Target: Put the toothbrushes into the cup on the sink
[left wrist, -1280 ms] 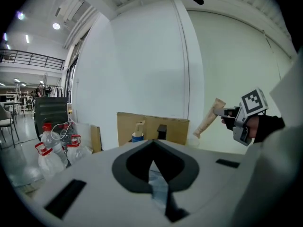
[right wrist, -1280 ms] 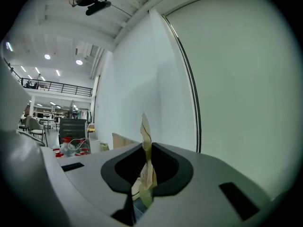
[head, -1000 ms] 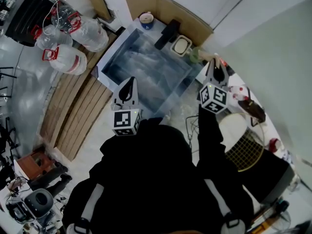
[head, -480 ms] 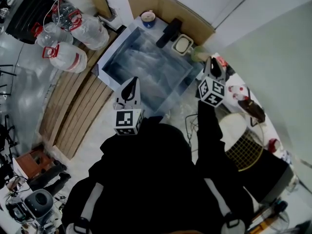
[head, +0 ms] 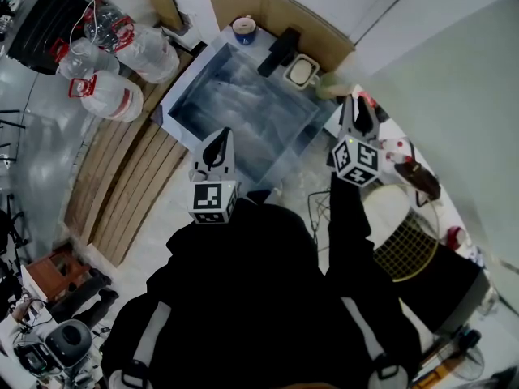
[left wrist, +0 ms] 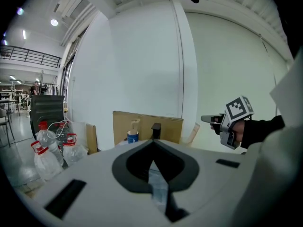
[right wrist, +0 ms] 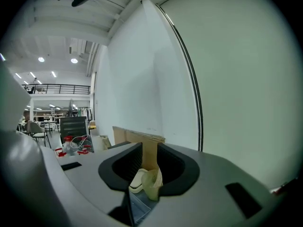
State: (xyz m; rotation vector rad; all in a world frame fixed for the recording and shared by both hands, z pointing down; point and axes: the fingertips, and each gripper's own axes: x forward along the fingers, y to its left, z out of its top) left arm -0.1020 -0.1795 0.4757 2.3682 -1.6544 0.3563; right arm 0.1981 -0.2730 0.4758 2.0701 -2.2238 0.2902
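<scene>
The steel sink [head: 188, 83] lies below me. On its far rim stand a blue cup [head: 243, 29], a black faucet [head: 278, 51], a white soap dish [head: 301, 73] and a pale green cup [head: 328, 89]. My left gripper [head: 216, 147] hangs over the sink's near edge, shut and empty; its tips [left wrist: 152, 161] point at the blue cup [left wrist: 133, 136]. My right gripper [head: 358, 113] hovers by the sink's right corner, open, with the green cup [right wrist: 152, 186] showing between its jaws. A small red and white thing [head: 367, 101] lies beside its tip. I cannot make out a toothbrush for certain.
Large water bottles [head: 122, 51] stand left of the sink above wooden slats [head: 130, 177]. Cardboard [head: 268, 10] backs the sink. Right of it sit small pink items [head: 397, 148], a dark object [head: 422, 181] and a round wire basket [head: 409, 245]. A white wall is close on the right.
The right gripper has drifted slightly, up and then back towards the right. The left gripper has stayed put over the sink's near edge.
</scene>
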